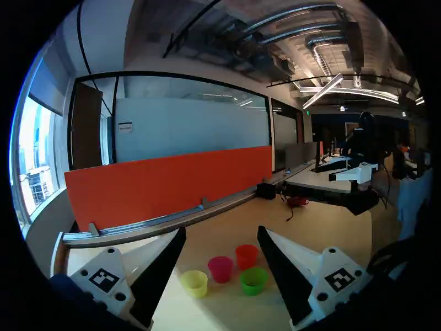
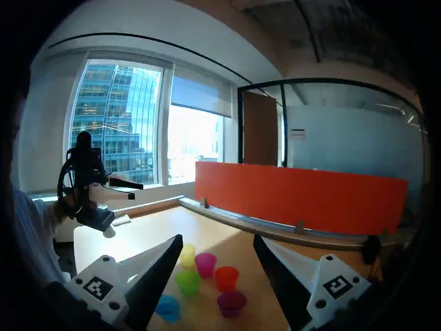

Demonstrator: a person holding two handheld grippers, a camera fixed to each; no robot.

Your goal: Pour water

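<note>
Several small plastic cups stand clustered on the wooden table point(image 1: 325, 231). In the left gripper view a yellow cup point(image 1: 194, 283), a pink cup point(image 1: 220, 268), a red cup point(image 1: 246, 256) and a green cup point(image 1: 254, 280) sit beyond my left gripper point(image 1: 220, 229), which is open and holds nothing. In the right gripper view my right gripper point(image 2: 218, 238) is open above the yellow cup point(image 2: 187, 255), pink cup point(image 2: 205, 264), green cup point(image 2: 188, 281), red cup point(image 2: 226, 277), blue cup point(image 2: 167, 307) and purple cup point(image 2: 231, 303). A hand holds the left gripper point(image 2: 113, 193) at far left.
An orange partition point(image 1: 165, 185) on a metal rail runs along the table's far edge, with a glass wall behind it. Large windows point(image 2: 121, 127) lie beyond the table's end. The right gripper point(image 1: 355, 175) hovers over the table's right side, near a black box point(image 1: 266, 190) and cable.
</note>
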